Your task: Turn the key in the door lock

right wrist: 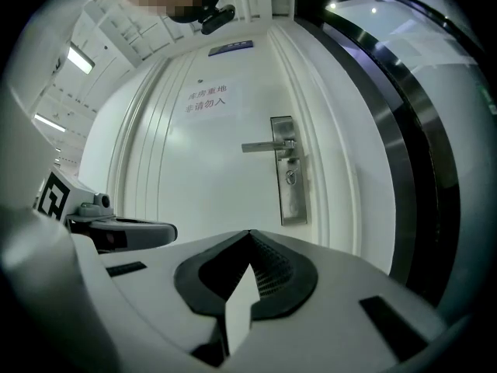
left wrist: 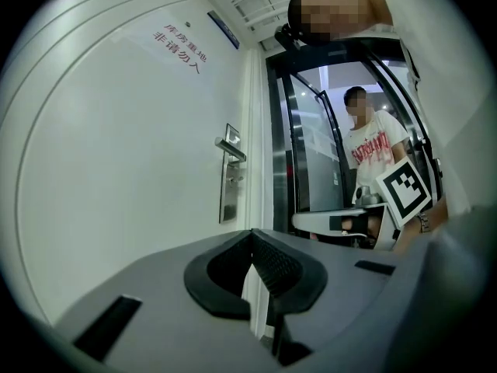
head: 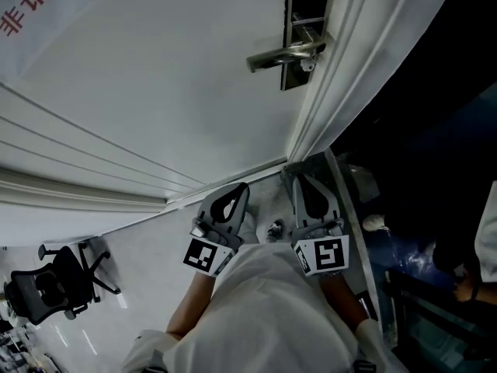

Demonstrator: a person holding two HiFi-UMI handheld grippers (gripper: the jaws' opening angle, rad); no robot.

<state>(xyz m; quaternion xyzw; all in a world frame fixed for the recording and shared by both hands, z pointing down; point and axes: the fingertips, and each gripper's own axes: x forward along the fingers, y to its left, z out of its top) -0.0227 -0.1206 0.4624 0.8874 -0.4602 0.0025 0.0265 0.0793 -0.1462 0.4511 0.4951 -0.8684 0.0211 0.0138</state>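
Observation:
The white door (head: 155,92) carries a steel lock plate (right wrist: 289,169) with a lever handle (right wrist: 268,145) pointing left. A small key (right wrist: 290,178) sticks out of the cylinder below the lever; it also shows in the head view as the key (head: 308,66) under the handle (head: 283,55). Both grippers are held low and well short of the door, side by side and pointing at it. My left gripper (head: 241,189) is shut and empty, its tips meeting (left wrist: 252,235). My right gripper (head: 301,181) is shut too, with nothing between its tips (right wrist: 250,235).
A dark glass partition with a metal frame (right wrist: 411,169) stands right of the door frame. A person in a white printed shirt (left wrist: 373,150) stands beyond it. A black office chair (head: 54,286) sits on the floor at the left. Red print (right wrist: 206,99) marks the door.

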